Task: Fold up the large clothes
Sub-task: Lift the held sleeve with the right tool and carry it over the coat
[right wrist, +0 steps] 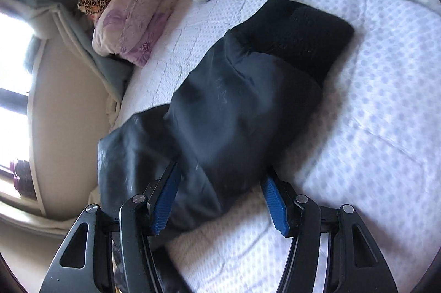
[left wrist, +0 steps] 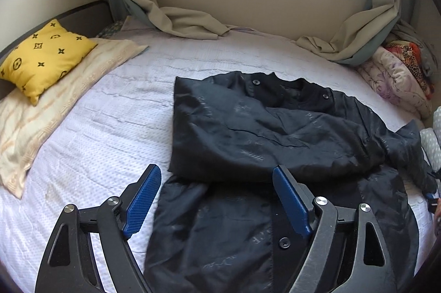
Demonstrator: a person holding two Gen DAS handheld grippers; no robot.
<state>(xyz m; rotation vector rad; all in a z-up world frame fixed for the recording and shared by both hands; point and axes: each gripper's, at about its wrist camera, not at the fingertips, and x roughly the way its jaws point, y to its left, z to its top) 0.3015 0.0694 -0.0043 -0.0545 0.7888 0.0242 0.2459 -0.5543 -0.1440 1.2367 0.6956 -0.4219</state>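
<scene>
With the left gripper (left wrist: 216, 196) spread and empty above the black jacket (left wrist: 275, 133) on the bed (left wrist: 110, 133), and the right gripper (right wrist: 220, 199) parted around its unpinched sleeve (right wrist: 248, 89), that slippery sleeve may slide off the fold.

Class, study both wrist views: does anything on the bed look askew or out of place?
Yes. The black jacket is half folded: one sleeve lies flung out sideways across the white bedspread. Also, the curtain hem spills onto the bed.
</scene>
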